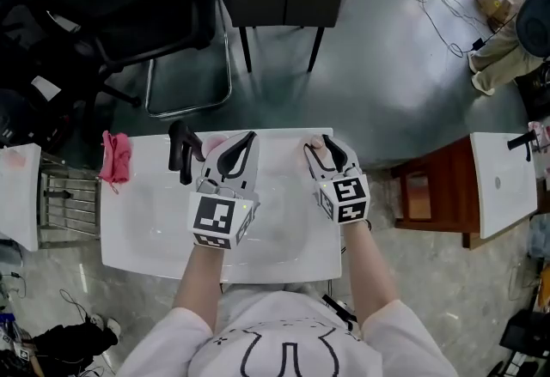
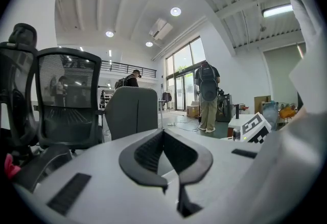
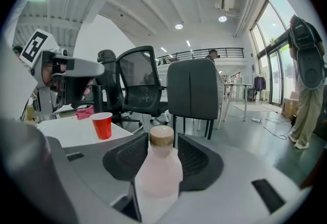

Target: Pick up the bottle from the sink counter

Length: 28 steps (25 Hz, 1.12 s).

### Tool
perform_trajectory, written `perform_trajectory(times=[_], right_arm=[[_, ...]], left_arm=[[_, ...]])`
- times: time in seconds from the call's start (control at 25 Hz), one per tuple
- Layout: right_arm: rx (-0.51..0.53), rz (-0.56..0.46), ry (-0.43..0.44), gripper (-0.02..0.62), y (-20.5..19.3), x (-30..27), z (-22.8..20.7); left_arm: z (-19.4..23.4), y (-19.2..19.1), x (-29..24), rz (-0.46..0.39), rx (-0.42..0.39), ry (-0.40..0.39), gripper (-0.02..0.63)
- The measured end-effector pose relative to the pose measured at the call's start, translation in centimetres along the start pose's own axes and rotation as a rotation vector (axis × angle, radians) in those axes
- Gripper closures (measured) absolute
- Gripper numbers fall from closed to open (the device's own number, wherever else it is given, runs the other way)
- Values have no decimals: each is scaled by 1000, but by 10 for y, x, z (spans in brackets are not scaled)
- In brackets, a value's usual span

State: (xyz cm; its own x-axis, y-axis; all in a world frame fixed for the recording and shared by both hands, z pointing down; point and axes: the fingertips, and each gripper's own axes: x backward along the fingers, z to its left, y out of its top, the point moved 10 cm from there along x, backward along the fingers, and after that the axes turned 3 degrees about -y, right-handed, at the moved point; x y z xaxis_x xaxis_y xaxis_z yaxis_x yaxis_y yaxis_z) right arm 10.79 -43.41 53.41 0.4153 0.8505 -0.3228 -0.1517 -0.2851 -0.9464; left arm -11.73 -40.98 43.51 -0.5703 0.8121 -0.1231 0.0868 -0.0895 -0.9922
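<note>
1. Bottle [image 3: 158, 179], pale pink with a tan cap, stands upright between the jaws of the right gripper [image 3: 162, 135]. Its body fills the gap, and the pads lie against its sides in a grasp.
2. Seen from the head view, it is at the far edge of the white sink counter [image 1: 146, 229], to the right of the basin.
3. Left gripper [image 2: 163, 139] is clenched on nothing, its pads meeting, above the basin's far left side and near the black faucet [image 1: 182, 152].
4. Red cup [image 3: 102, 125] stands on the counter to the left of the bottle, and a pink cloth [image 1: 114, 158] lies at the far left corner.
</note>
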Motion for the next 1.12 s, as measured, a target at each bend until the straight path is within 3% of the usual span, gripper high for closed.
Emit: perform_trajectory(times=[0.52,0.76,1.12], right_arm=[[63,1,17,399,-2,-31,1],[111,-6,23,432,0,-29,4],[53,7,13,460,3,-27,1]], left_arm=[[9,-12,-12,21,17,-11,597],[9,-14,-9,28,15,-8,597],[7,-15,1,29,12,5,597]])
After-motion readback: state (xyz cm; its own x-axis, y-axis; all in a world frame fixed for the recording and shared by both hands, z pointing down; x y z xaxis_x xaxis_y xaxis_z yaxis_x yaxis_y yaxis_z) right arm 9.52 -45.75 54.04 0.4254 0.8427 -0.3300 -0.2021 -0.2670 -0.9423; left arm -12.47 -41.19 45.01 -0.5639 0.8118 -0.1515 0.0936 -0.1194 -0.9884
